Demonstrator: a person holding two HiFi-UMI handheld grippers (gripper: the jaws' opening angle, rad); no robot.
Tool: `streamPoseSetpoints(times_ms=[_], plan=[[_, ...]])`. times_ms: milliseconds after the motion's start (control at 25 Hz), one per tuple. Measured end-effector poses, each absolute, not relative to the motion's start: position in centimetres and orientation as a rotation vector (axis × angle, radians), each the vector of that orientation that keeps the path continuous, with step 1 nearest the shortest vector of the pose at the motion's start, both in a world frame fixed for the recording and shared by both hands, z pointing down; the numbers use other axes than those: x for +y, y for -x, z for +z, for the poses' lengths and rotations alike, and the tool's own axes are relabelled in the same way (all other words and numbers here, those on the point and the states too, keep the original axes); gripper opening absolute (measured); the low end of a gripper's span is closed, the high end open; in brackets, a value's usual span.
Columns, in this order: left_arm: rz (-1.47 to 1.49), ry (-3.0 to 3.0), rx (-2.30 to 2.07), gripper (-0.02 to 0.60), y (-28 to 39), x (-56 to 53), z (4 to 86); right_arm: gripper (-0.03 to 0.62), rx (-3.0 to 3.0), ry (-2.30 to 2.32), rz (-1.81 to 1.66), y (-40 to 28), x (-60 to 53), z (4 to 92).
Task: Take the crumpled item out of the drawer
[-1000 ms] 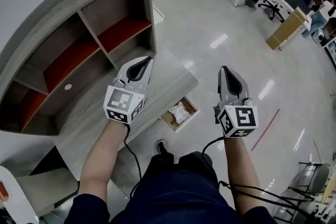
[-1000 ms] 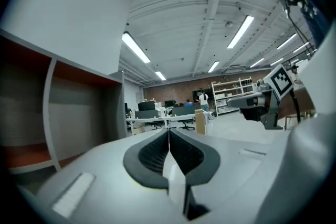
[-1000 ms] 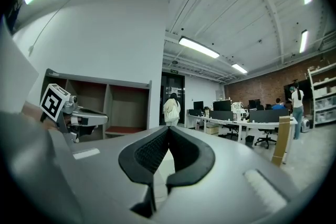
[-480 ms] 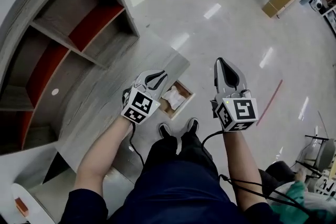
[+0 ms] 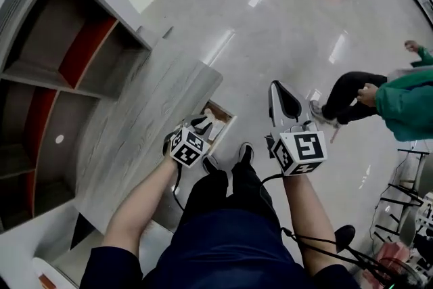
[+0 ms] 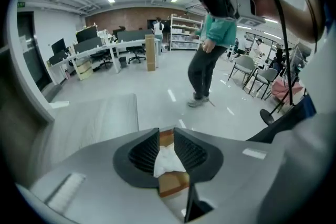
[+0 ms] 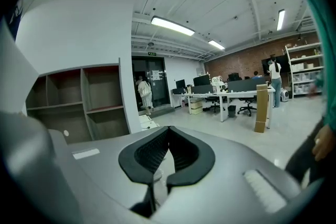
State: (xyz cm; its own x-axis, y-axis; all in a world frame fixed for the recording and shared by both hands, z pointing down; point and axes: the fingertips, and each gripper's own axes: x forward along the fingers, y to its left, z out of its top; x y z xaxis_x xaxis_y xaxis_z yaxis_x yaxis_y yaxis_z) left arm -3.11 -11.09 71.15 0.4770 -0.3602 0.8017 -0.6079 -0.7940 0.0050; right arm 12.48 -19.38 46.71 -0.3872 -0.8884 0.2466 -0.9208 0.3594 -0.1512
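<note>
A small wooden drawer [image 5: 227,116] stands pulled out from under the grey desk top [image 5: 155,112]. A crumpled white item [image 5: 214,127] lies in it. My left gripper [image 5: 201,122] points steeply down just over the drawer. In the left gripper view its jaws [image 6: 166,130] have just been opening; the white item [image 6: 168,161] and the drawer floor [image 6: 172,184] show through the gap below them, and the pads are not pressing on it. My right gripper [image 5: 278,87] hangs to the right of the drawer over the floor, its jaws [image 7: 168,127] shut and empty.
A grey shelf unit with red backs [image 5: 67,57] rises behind the desk at left. A person in a green top [image 5: 399,101] stands on the floor to the right, also seen in the left gripper view [image 6: 210,60]. My own shoes [image 5: 245,152] are beside the drawer.
My left gripper has dropped from desk height to the drawer, tipped downward and opened its jaws. The right gripper has sunk a little. A person in green has come into view at right.
</note>
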Motion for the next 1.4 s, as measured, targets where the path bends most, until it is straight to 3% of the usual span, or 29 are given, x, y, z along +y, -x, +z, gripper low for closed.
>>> streamPoseSetpoints(times_ms=[720, 1280, 1320, 1400], plan=[[1.379, -1.882, -1.007, 0.095, 3.4, -7.2, 84.3, 0.006, -2.386, -1.638, 0.593, -16.2, -17.4, 54.3], [1.387, -1.587, -1.004, 0.115, 4.9, -6.0, 88.6, 0.006, -2.373, -1.606, 0.638, -16.6, -16.5, 56.2], [1.392, -1.586, -1.005, 0.107, 4.9, -6.0, 88.6, 0.006, -2.371, -1.605, 0.641, -16.7, -16.5, 56.3], [1.375, -1.601, -1.011, 0.003, 4.9, -6.3, 88.5, 0.006, -2.364, -1.599, 0.651, -16.6, -16.4, 56.7]])
